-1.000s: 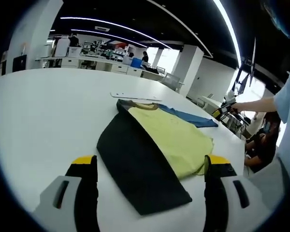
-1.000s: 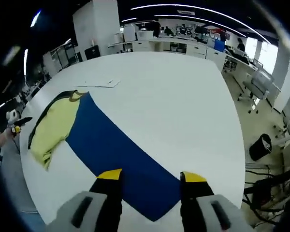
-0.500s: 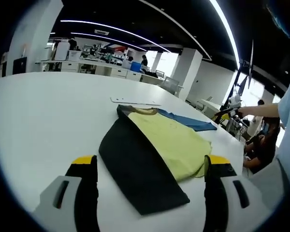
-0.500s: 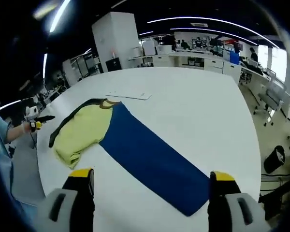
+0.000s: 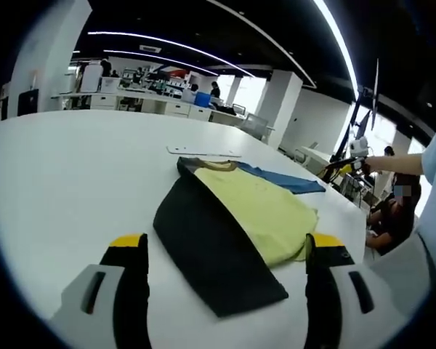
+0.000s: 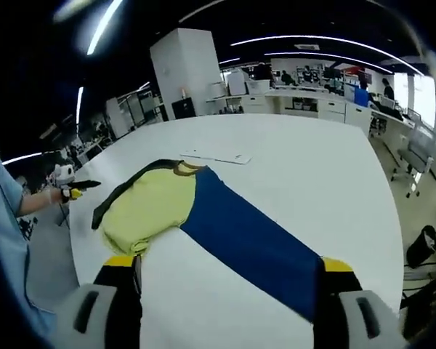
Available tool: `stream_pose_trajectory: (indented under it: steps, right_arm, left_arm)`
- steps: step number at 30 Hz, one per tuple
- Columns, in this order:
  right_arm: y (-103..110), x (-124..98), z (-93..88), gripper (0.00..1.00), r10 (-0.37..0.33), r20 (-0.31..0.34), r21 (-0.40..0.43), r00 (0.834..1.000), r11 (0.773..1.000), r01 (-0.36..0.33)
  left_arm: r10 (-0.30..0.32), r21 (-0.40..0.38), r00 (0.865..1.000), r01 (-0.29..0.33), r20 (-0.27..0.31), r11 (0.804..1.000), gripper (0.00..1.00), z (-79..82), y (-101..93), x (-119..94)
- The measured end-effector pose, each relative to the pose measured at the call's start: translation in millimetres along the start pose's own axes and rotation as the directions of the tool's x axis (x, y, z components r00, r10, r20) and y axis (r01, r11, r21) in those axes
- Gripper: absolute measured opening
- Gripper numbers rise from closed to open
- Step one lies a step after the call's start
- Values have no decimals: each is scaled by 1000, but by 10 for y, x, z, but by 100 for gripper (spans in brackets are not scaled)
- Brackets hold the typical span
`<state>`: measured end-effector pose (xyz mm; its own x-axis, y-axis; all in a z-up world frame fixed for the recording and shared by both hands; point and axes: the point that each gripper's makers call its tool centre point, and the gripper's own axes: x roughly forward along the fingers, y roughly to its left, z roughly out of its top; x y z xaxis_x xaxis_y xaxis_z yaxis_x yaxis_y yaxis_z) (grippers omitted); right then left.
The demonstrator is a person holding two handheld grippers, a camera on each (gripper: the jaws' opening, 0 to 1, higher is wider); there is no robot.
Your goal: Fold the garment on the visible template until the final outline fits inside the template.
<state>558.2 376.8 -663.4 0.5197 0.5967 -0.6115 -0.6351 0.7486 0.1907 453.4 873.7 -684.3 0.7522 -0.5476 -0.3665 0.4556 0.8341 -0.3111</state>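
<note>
Large white counter (image 5: 73, 167), glossy, in an open-plan office hall. Item: one cloth garment (image 5: 240, 218), a shirt with a yellow body, one black sleeve and one blue sleeve, lying flat mid-frame in the left gripper view; the black sleeve (image 5: 203, 247) stretches toward the lower centre, the blue sleeve (image 5: 287, 179) toward the right. In the right gripper view the same garment (image 6: 203, 218) lies at centre, its yellow body to the left and the blue sleeve (image 6: 254, 247) running to the lower right. A thin white flat strip (image 5: 203, 152) rests on the counter just beyond the collar, apart from it. Left tool (image 5: 225, 276): jaws spread wide at the bottom of the frame, holding nothing, above the near end of the black sleeve. Right tool (image 6: 229, 291): jaws spread wide, holding nothing, above the blue sleeve's end. Desks and seated people occupy the upper background.
</note>
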Motion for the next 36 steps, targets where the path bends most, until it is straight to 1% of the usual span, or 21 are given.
stream_pose_trajectory:
  steps: [2, 3, 5, 9, 11, 12, 13, 17, 21, 23, 26, 29, 31, 33, 34, 36]
  right_arm:
    - [78, 13, 12, 100, 9, 4, -4, 1000, 1000, -9]
    - [145, 22, 35, 100, 17, 13, -22, 1000, 1000, -17]
    - [242, 37, 50, 100, 35, 16, -18, 999, 999, -35]
    - [483, 73, 122, 100, 65, 37, -43, 997, 997, -64]
    - [595, 126, 164, 100, 87, 53, -56, 995, 995, -84]
    - [677, 143, 179, 100, 92, 55, -61, 994, 994, -88]
    - [774, 172, 209, 100, 101, 70, -69, 992, 993, -97]
    - [1041, 230, 220, 100, 121, 74, -97, 990, 989, -114]
    - [1222, 228, 232, 100, 137, 95, -99, 986, 987, -128]
    - [1301, 223, 247, 100, 148, 111, -94, 983, 986, -138]
    - [1396, 205, 265, 100, 155, 139, -85, 978, 986, -144]
    - [1471, 176, 253, 100, 158, 151, -78, 976, 986, -148]
    - [1521, 138, 238, 100, 161, 154, -70, 975, 986, -152]
    - [1568, 90, 231, 100, 162, 172, -79, 972, 985, -150]
    - [1571, 77, 222, 100, 159, 172, -76, 972, 986, -147]
    - [1596, 42, 214, 100, 156, 192, -68, 969, 987, -145]
  left_arm:
    - [0, 3, 1000, 0, -4, 1000, 86, -26, 6, -21]
    - [1, 10, 1000, -1, -13, 1000, 86, -51, 6, -36]
    - [2, 19, 1000, -2, -18, 1000, 86, -73, -5, -70]
    - [4, 26, 1000, -3, -5, 1000, 85, -51, -31, -147]
    - [-1, 29, 1000, 1, 1, 1000, 84, -46, -59, -178]
    - [-3, 31, 1000, 3, -1, 1000, 84, -53, -73, -189]
    - [-3, 36, 1000, 3, -2, 999, 84, -59, -84, -198]
    - [-10, 57, 1000, 11, -16, 998, 83, -104, -131, -245]
    - [-22, 83, 999, 25, -36, 996, 81, -165, -203, -255]
    - [-35, 101, 998, 40, -49, 994, 78, -209, -258, -242]
    - [-48, 118, 997, 54, -53, 992, 72, -244, -348, -211]
    - [-62, 196, 995, 76, -76, 978, 65, -308, -453, -182]
    - [-72, 210, 994, 88, -84, 974, 59, -343, -513, -158]
    - [-83, 237, 992, 105, -100, 966, 53, -391, -560, -135]
    - [-90, 242, 990, 114, -109, 964, 51, -414, -579, -123]
    - [-103, 258, 984, 137, -143, 956, 51, -491, -616, -92]
